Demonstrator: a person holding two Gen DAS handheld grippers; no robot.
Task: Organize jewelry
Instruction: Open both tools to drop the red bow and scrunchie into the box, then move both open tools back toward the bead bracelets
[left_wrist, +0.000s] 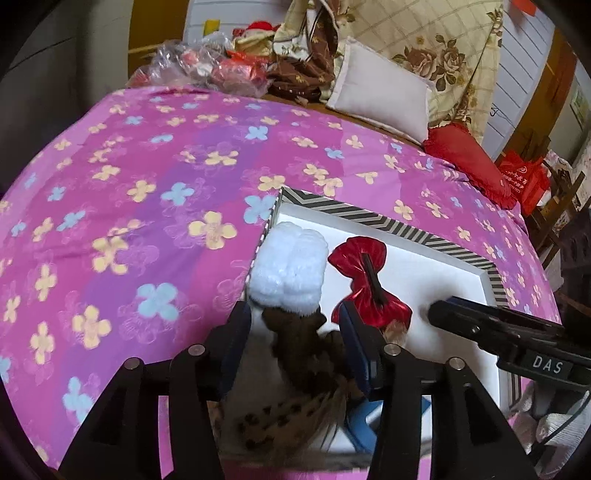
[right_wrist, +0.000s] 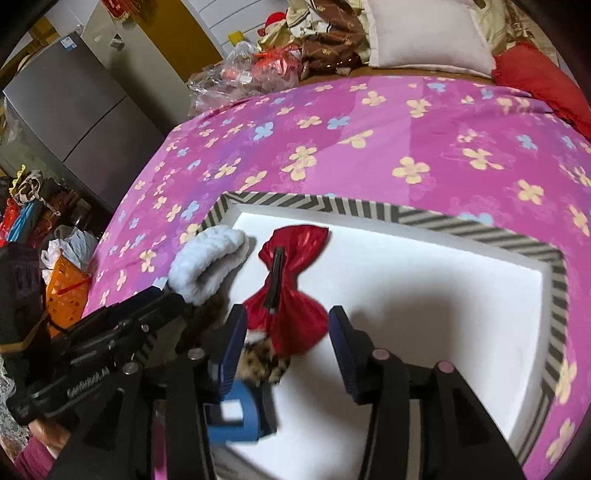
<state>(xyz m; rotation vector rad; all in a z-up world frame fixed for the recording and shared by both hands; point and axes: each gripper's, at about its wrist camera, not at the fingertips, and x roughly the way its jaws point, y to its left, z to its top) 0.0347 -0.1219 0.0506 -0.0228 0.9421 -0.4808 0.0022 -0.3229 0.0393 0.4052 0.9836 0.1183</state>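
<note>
Left wrist: left gripper (left_wrist: 295, 332) spread wide around brown scrunchie (left_wrist: 299, 343); right gripper (right_wrist: 286, 332) parted, empty.

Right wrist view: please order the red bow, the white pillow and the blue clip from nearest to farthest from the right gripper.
From the right gripper:
1. Blue clip, lower left beside the left finger.
2. Red bow, just ahead in the tray.
3. White pillow, far back on the bed.

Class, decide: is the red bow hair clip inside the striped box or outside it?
Inside. The red bow hair clip lies flat on the white lining within the striped box rim.
</note>
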